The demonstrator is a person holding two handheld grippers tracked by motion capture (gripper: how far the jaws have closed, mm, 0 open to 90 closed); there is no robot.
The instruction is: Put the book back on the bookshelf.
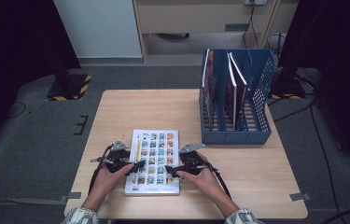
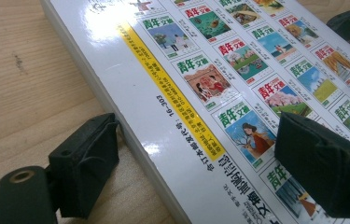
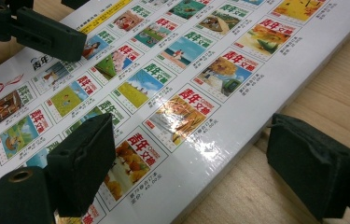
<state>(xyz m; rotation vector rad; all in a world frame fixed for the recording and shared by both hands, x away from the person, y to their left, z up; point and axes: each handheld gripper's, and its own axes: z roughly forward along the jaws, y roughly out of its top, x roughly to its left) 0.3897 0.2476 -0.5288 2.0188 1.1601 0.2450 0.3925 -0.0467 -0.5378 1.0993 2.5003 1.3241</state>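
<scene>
Straddling both long edges of the book, claws apart

Book (image 1: 155, 161) lies flat on the desk (image 1: 116, 112), near the person's edge, a bit left of centre. Cover up: white, grid of small coloured thumbnails, yellow strip along its left side.

Left claw (image 1: 133, 167): over the book's left edge, lower half. In the left gripper view the jaws stand apart, one on bare wood just beside the book's edge (image 2: 130, 140), the other above the printed cover. Can't tell if either pad actually touches the book. Nothing clamped.

Right claw (image 1: 175, 170): mirror position on the book's right edge. In the right gripper view the jaws are also apart, one over the cover (image 3: 163, 93), the other over the wood just off the edge. Nothing clamped. The left claw shows in that view's top left corner, over the far side of the cover.

Left hand (image 1: 109, 179) and right hand (image 1: 205, 177) come in from the bottom, cables trailing off each claw.

Blue file rack (image 1: 261, 93) stands on the desk's far right corner, well apart from the book. A few books (image 1: 232, 91) stand upright in its slots, leaning slightly.
</scene>
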